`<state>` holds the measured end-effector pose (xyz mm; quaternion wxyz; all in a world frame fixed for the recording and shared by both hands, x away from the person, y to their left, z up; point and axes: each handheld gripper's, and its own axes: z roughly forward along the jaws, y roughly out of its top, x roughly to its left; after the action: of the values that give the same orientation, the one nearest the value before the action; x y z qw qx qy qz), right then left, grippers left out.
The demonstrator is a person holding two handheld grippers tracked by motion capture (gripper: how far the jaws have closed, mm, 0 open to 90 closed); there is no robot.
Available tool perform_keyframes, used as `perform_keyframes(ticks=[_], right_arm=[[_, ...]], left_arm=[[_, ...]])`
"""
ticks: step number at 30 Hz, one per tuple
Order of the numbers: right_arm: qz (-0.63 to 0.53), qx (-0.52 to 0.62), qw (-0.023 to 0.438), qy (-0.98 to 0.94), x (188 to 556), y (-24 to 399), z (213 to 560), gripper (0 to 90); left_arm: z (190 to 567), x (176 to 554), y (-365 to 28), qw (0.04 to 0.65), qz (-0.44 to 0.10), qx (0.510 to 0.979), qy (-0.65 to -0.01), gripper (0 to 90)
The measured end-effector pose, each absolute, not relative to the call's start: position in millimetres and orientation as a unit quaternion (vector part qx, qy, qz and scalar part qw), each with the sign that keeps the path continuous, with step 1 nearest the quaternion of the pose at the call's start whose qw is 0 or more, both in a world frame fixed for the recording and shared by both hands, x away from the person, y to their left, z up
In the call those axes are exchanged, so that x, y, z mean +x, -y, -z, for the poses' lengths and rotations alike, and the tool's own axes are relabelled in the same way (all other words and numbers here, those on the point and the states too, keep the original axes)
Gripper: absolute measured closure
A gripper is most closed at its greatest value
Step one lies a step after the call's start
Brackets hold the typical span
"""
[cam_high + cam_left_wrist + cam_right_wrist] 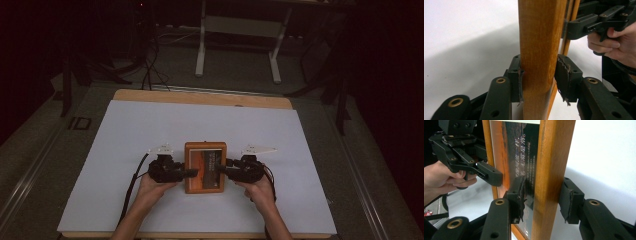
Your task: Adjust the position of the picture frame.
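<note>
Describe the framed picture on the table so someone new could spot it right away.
On the white table sheet, look near the front edge, between the two hand-held black grippers. The wooden picture frame lies flat there, an orange-brown border around a dark print with pale lettering. It is the one wooden, coloured thing on the sheet.

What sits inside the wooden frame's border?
Inside the wooden frame sits a dark picture with an orange band and pale lettering. The right gripper jaw covers part of it; the lettering is too small to read.
</note>
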<state>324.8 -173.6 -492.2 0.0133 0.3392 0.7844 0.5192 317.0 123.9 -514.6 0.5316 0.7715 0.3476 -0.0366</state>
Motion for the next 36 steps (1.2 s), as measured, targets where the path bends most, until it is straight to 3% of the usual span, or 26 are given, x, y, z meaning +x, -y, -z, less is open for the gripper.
perform_keyframes(ticks=[20,28,36], right_arm=[[-0.512,0.387,-0.012,-0.767,334,180,501,61.4],[-0.499,0.424,-0.021,-0.756,344,180,511,62.7],[-0.495,0.446,-0.033,-0.745,345,182,519,61.2]], left_arm=[[519,321,-103,0.505,-0.011,0.765,-0.4,44.0],[530,328,-106,0.497,0.019,0.747,-0.44,42.4],[534,342,-104,0.485,0.044,0.761,-0.428,40.2]])
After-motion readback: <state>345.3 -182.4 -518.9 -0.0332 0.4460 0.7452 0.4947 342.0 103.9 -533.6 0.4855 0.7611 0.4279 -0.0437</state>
